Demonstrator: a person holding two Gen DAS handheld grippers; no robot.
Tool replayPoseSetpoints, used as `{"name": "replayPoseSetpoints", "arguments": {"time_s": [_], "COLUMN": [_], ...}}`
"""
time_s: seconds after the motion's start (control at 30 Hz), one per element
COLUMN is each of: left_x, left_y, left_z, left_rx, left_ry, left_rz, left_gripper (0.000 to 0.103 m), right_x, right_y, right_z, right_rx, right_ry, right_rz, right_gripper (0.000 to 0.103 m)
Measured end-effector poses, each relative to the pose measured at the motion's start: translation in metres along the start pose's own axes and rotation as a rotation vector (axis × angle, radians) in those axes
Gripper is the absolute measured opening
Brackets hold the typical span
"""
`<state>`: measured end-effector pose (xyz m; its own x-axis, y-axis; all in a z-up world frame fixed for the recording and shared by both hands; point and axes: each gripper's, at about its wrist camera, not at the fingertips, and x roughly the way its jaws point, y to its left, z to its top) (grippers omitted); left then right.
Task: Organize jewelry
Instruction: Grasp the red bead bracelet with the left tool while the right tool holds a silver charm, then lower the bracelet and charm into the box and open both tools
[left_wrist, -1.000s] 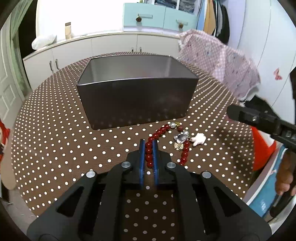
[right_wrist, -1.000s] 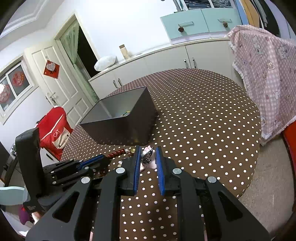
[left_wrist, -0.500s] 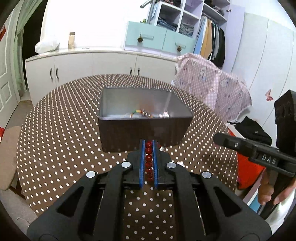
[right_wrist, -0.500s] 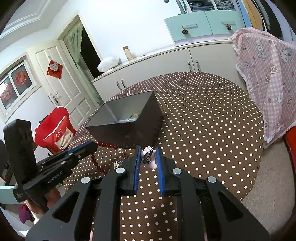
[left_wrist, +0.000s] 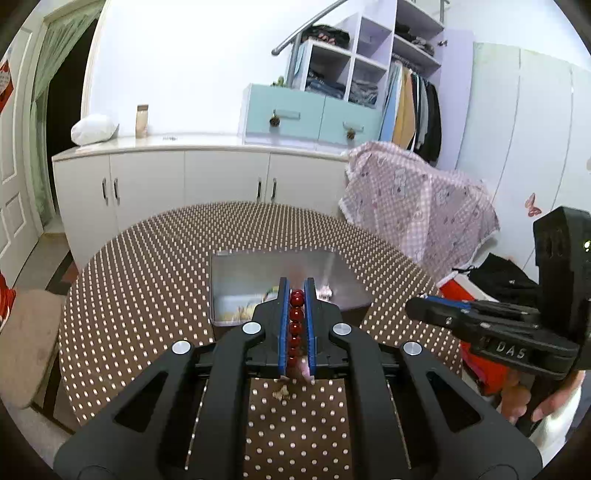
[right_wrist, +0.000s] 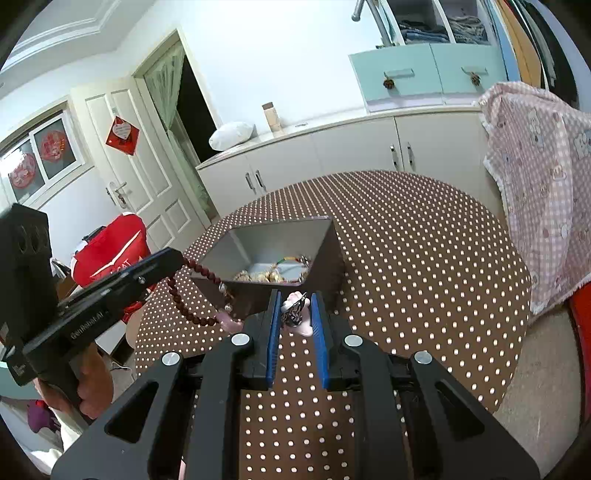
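Two grippers: both gripping, above the counter's (right_wrist: 424, 258) near edge
Left gripper (left_wrist: 296, 295): clamps beads (left_wrist: 296, 306); they hang
Right gripper (right_wrist: 294, 314): pinches charm (right_wrist: 293, 312); box (right_wrist: 280, 229) just beyond

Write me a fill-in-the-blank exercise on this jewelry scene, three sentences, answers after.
1. The left gripper is shut on a string of ____ beads.
2. The beads hang in front of a metal ____ that already holds jewelry.
3. The right gripper holds the charm at the strand's other end, so the strand hangs ____ the two grippers.

Answers: red; box; between

White cabinets (left_wrist: 184, 177) behind – pink checked cloth (left_wrist: 417, 199), red bag (right_wrist: 110, 254).
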<state>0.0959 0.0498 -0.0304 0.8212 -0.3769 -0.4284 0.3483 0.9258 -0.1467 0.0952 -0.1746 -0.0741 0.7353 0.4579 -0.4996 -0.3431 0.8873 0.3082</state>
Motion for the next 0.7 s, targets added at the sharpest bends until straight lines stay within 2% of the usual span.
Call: {"name": "replayPoseSetpoints", "arguments": {"time_s": [0.33,0.7], "left_x": [-0.011,-0.001], "left_y": [-0.004,0.007], "left_z": [0.019,0.024], "left_rx": [0.033,0.002], "left_ry": [-0.066,-0.058], "left_rz": [0.009,0.009], "left_gripper": [0.008,0.008], "right_x": [0.0,0.015], "right_y": [0.009,0.022], "right_z": [0.018,0.036], "right_rx": [-0.033,-0.084], "right_ry": [-0.032,-0.027], "right_rz": [0.019,0.03], "right_gripper": [0.015,0.015]}}
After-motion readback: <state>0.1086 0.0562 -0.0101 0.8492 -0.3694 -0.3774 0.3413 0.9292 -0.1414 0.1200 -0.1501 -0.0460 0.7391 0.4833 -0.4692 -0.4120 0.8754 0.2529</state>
